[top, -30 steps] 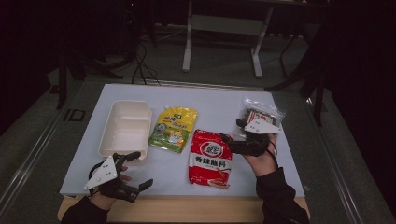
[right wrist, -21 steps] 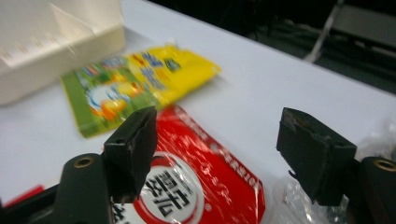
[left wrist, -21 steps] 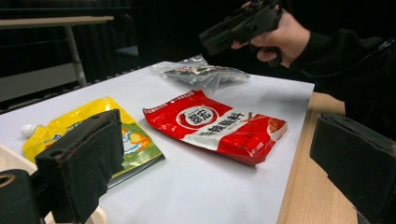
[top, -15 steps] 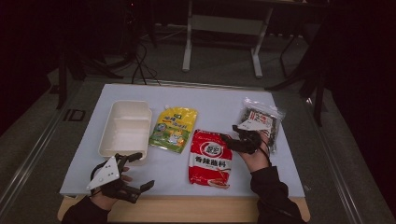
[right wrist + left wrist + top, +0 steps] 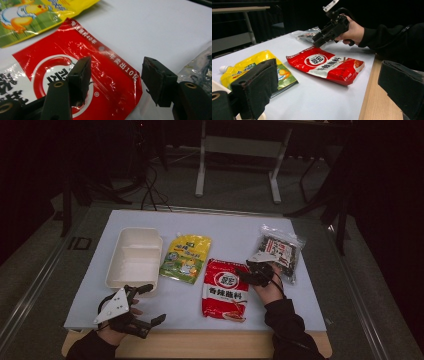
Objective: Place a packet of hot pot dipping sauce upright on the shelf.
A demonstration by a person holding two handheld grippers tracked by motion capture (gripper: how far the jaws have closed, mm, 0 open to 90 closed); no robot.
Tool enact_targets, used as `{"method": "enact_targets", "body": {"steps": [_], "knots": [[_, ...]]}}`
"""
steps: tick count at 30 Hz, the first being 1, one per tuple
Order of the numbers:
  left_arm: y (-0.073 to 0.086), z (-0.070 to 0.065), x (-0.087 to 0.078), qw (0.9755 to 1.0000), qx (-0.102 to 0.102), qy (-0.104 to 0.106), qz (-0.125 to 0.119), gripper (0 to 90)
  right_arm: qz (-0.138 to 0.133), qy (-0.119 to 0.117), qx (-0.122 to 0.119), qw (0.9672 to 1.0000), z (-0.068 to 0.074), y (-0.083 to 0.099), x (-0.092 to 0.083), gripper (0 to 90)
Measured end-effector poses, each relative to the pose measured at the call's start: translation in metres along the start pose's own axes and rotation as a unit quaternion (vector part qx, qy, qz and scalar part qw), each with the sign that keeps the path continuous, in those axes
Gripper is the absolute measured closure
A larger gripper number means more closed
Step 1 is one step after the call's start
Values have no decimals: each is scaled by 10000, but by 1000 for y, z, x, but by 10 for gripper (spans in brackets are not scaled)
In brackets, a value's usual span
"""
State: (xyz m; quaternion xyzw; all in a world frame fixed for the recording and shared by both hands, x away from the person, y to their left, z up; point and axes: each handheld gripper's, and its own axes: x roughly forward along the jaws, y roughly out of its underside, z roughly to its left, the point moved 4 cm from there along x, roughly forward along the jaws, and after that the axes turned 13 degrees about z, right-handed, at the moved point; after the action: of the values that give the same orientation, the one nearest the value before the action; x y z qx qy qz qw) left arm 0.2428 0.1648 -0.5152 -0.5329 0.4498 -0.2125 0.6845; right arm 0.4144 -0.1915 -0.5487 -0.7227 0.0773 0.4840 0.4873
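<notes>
1. Right tool [image 5: 248, 271] hangs low over the top corner of the red seasoning pouch [image 5: 226, 289], its jaws partly apart and just been closing, with that corner under the gap and no pad pressing on it yet. In the right gripper view the two pads [image 5: 81, 75] straddle the pouch's sealed upper-right edge.

2. Left tool [image 5: 145, 305] rests near the table's [image 5: 230, 227] front left corner with its jaws wide and nothing between them, just in front of the white tray [image 5: 134, 257].

3. The red seasoning pouch lies flat in the middle of the table toward the front edge, with the yellow spout pouch [image 5: 186, 257] just beside it on the left and the clear bag of dark contents [image 5: 280, 251] near the right edge.

4. Handling, as I judge it: the pouch looks like glossy film, soft and floppy, fairly light but bulging a little with filling, so it will sag and swing from a single pinch.

5. The film is likely slippery; a shallow bite could slide off.

6. Best hold, I think, is the flat sealed strip along the top edge near the small hang hole [image 5: 101, 48], where the film is doubled and stiffest, rather than the puffed middle.
</notes>
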Motion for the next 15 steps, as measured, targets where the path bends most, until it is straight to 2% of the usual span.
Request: {"method": "enact_targets", "body": {"steps": [7, 15], "knots": [[1, -1, 1, 10000, 9, 24, 32, 37, 144, 107, -67, 9998, -5, 2, 8, 402], [1, -1, 1, 10000, 35, 28, 57, 36, 329, 181, -178, 9991, -3, 4, 19, 375]]}}
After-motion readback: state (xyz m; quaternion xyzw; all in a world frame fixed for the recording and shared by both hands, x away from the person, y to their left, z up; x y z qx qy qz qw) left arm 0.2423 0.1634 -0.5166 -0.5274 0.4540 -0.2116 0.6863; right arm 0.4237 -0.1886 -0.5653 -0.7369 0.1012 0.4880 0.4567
